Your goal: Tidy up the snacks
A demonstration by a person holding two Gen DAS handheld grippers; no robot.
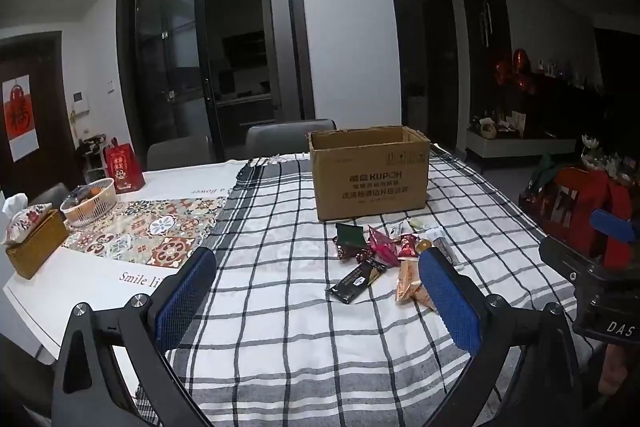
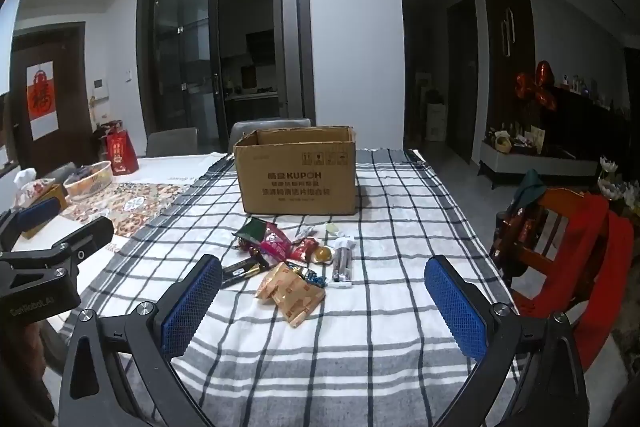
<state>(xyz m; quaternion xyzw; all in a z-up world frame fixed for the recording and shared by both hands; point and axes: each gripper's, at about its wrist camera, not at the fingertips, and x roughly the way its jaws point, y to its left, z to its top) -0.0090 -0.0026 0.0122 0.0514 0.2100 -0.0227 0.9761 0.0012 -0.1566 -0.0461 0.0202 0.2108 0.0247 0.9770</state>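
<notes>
An open cardboard box (image 1: 370,173) (image 2: 297,171) stands on the checked tablecloth (image 1: 280,307) (image 2: 380,327). In front of it lies a small heap of snacks: a black bar packet (image 1: 357,279) (image 2: 242,270), an orange-tan packet (image 1: 412,285) (image 2: 294,294), a pink-red packet (image 1: 382,245) (image 2: 276,241), a dark green packet (image 1: 350,234) (image 2: 253,228) and a clear packet of dark sticks (image 2: 343,263). My left gripper (image 1: 316,301) hovers open just short of the heap, nothing between its blue pads. My right gripper (image 2: 324,307) is open too, with the tan packet lying ahead between its fingers, untouched.
On the left of the table are a white wire basket (image 1: 89,201), a tissue box (image 1: 34,239), a red gift bag (image 1: 123,167) and a patterned mat (image 1: 152,227). A wooden chair with red cloth (image 2: 568,247) stands at the right edge. Grey chairs (image 1: 290,137) sit behind.
</notes>
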